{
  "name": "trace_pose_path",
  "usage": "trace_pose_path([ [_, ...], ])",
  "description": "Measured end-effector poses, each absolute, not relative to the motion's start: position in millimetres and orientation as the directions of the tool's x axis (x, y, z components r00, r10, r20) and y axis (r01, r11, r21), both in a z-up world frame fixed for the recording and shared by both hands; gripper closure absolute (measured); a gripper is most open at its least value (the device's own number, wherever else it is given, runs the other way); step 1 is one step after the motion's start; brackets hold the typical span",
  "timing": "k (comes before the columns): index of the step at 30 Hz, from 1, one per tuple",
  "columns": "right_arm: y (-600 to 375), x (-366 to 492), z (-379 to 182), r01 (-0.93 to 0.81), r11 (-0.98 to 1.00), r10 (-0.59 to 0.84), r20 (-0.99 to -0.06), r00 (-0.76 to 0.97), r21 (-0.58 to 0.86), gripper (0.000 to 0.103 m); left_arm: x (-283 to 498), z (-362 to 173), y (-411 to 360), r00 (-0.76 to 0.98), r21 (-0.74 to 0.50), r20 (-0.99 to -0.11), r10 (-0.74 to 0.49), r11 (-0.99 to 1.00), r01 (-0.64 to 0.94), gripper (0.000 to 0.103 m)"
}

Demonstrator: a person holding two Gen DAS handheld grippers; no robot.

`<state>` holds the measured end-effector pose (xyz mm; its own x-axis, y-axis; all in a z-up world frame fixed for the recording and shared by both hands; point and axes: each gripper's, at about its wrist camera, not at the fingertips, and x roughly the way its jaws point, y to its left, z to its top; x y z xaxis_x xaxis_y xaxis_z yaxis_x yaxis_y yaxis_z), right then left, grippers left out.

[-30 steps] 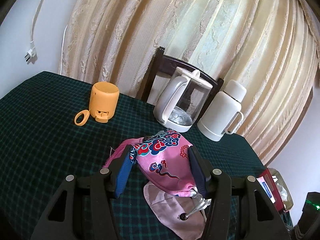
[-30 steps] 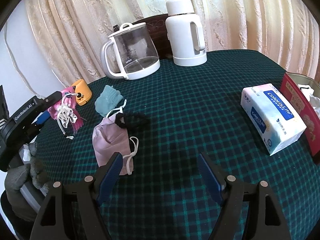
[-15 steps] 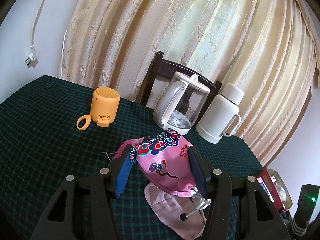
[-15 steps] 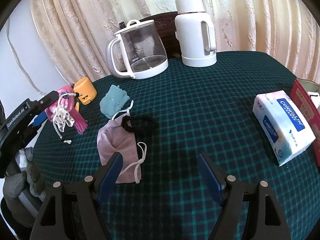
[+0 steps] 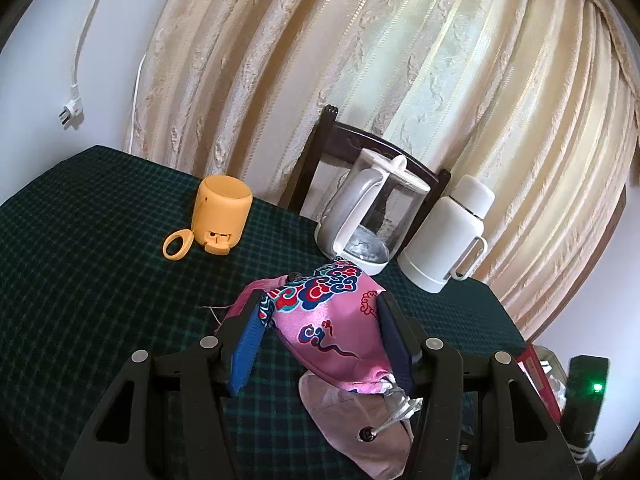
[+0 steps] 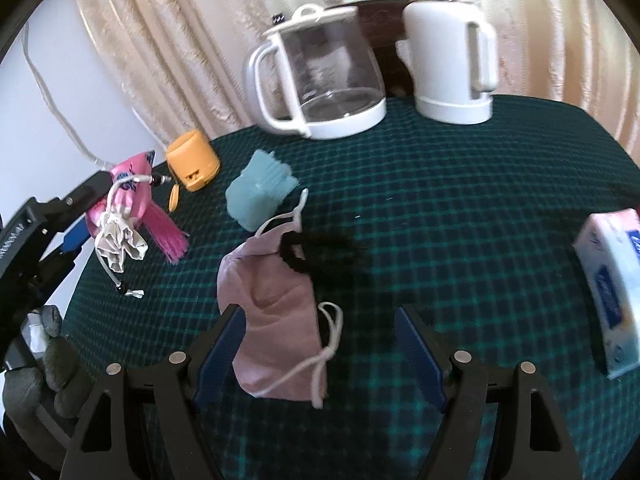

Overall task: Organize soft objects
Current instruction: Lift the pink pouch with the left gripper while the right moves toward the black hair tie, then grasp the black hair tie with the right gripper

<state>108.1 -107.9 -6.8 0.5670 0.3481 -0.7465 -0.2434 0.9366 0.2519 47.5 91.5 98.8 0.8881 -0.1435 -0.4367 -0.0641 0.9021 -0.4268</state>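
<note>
Pink pouch (image 5: 332, 320) fills left claw (image 5: 320, 312); bare cloth (image 6: 460, 220) lies beyond right claw (image 6: 318, 336)

Left gripper (image 5: 320, 320), held raised above the table, its fingers clamped on a pink pouch (image 5: 332, 320); right gripper (image 6: 320, 344), low over the table, fingers spread wide apart

Your table (image 6: 460, 208) wears a dark green checked cloth. Along its far edge you have a glass kettle (image 6: 320, 80) and a white flask (image 6: 450, 52) side by side. Near the left edge sits an orange speaker (image 6: 192, 164), with a folded teal cloth (image 6: 260, 192) just beside it. Nearer you lies a mauve face mask (image 6: 276, 328) with a black scrunchie (image 6: 320, 252) overlapping its top. At the right edge rests 1 tissue pack (image 6: 612, 288).
</note>
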Motion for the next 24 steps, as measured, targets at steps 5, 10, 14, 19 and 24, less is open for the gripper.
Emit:
trace_pose_path([
  [5,-90,123,-15,-0.293,0.934,0.340,-0.758,0.557,0.203,0.023,47,98,95,0.889,-0.433,-0.437,-0.137,0.898,-0.074,0.047],
  [10,-93,143,-23,-0.272,0.946,0.303,-0.771,0.559,0.175,0.023,50,96,95,0.881,-0.439,-0.450,-0.146,0.895,-0.076,0.047],
  [14,-84,153,-29,-0.310,0.940,0.300,-0.778,0.553,0.142,0.023,52,93,94,0.873,-0.445,-0.462,-0.156,0.893,-0.076,0.047],
  [19,-72,161,-41,-0.329,0.941,0.260,-0.783,0.565,0.076,0.023,55,90,93,0.868,-0.442,-0.472,-0.153,0.893,-0.083,0.047],
  [24,-71,164,-44,-0.317,0.947,0.241,-0.781,0.576,0.058,0.048,56,88,93,0.865,-0.442,-0.476,-0.156,0.893,-0.083,0.047],
])
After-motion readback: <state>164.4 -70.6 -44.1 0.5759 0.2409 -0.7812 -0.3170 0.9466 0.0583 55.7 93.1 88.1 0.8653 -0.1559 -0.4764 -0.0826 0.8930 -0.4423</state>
